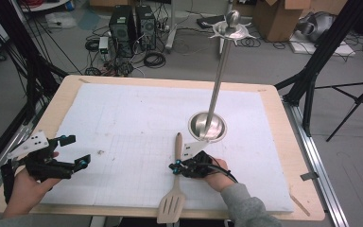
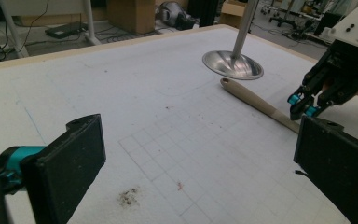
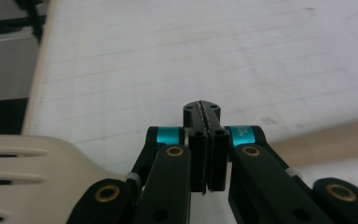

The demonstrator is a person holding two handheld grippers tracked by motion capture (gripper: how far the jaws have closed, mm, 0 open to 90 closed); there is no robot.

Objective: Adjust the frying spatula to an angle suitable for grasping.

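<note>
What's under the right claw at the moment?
The wooden slotted spatula lies under the right claw, which sits across its handle with jaws together. The slotted blade and handle end stick out either side; the stretch of handle beneath the claw is covered.

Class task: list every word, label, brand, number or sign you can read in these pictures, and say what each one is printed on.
None can be read.
The teal band on the right hand-held gripper carries small dark print, too blurred to read.
The cardboard boxes on the floor show no legible lettering.

A lab: computer towers (image 1: pixel 132 29), tangled cables (image 1: pixel 153 59), cardboard boxes (image 1: pixel 276 19), tripod legs (image 1: pixel 354 101).
</note>
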